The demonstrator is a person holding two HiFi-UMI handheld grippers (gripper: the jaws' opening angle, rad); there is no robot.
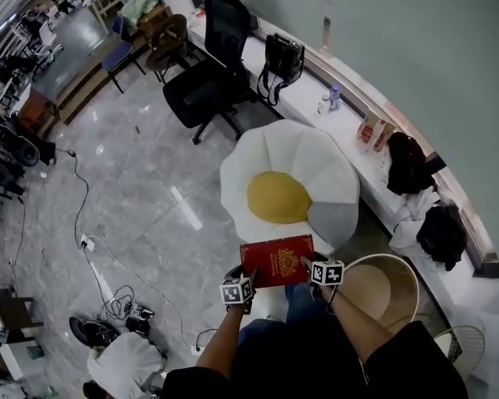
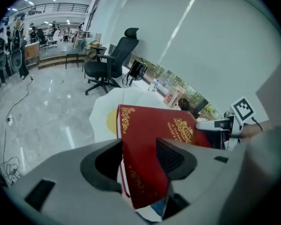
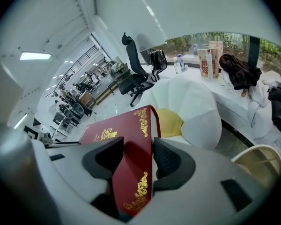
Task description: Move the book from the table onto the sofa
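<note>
Grey shiny floor (image 1: pixel 141 181) all around. Big white sofa (image 1: pixel 316 165) with a yellow middle, farther off. Red book (image 1: pixel 276 260) held up by the near edge of the sofa. Left gripper (image 1: pixel 243 276) pinching its left side between both jaws, right gripper (image 1: pixel 309 265) pinching its right side the same way

Jaws hide part of the book (image 2: pixel 140 130), whose gold lettering seems unreadably small
</note>
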